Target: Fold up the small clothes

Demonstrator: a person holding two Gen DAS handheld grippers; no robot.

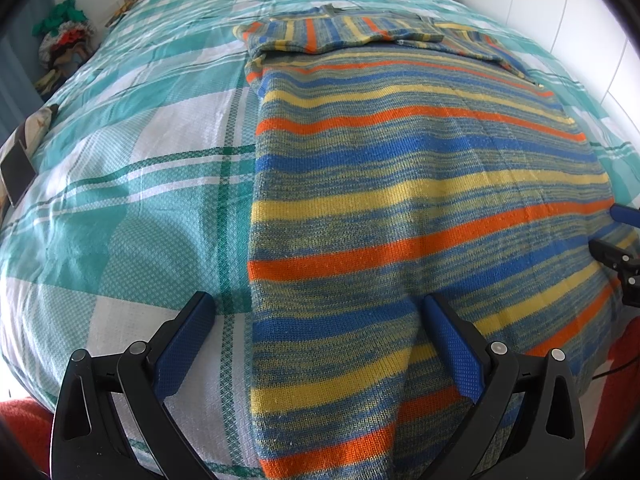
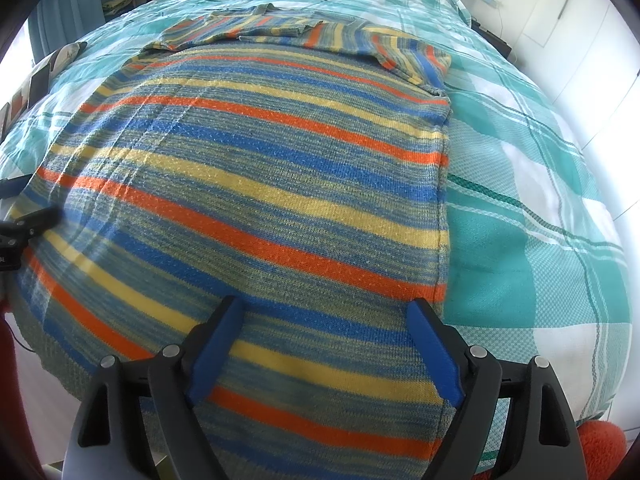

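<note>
Near edge first:
- Hanging over the bed's near edge: the hem of the striped sweater (image 1: pixel 400 208), the landmark for everything below.
- Hovering just above that hem, at its left corner: left gripper (image 1: pixel 320 312), jaws spread wide, holding nothing; 1 finger (image 1: pixel 188 344) over bare checked bedspread (image 1: pixel 120 184) just left of the sweater's side edge, the other over the knit.
- Hovering above the same hem, at its right corner: right gripper (image 2: pixel 326 316), jaws also spread wide, nothing between the pads, no pressing on cloth visible; both fingers over knit, the right finger (image 2: pixel 436 352) close to the sweater's right seam.
- Pointing steeply down toward the hem, both grippers, 1 per corner; neither nearer than the other, judging from the 2 views.

Farther along the sweater:
- Running away from the grippers toward the bed's head: the sweater's long axis, stripes crossing it left to right.
- Lying flat across the far end, folded inward over the body: 2 sleeves (image 2: pixel 248 28), meeting near the collar.

Judged next move:
- Probably closing on the 2 hem corners and carrying them straight away along that long axis, toward the sleeves.
</note>
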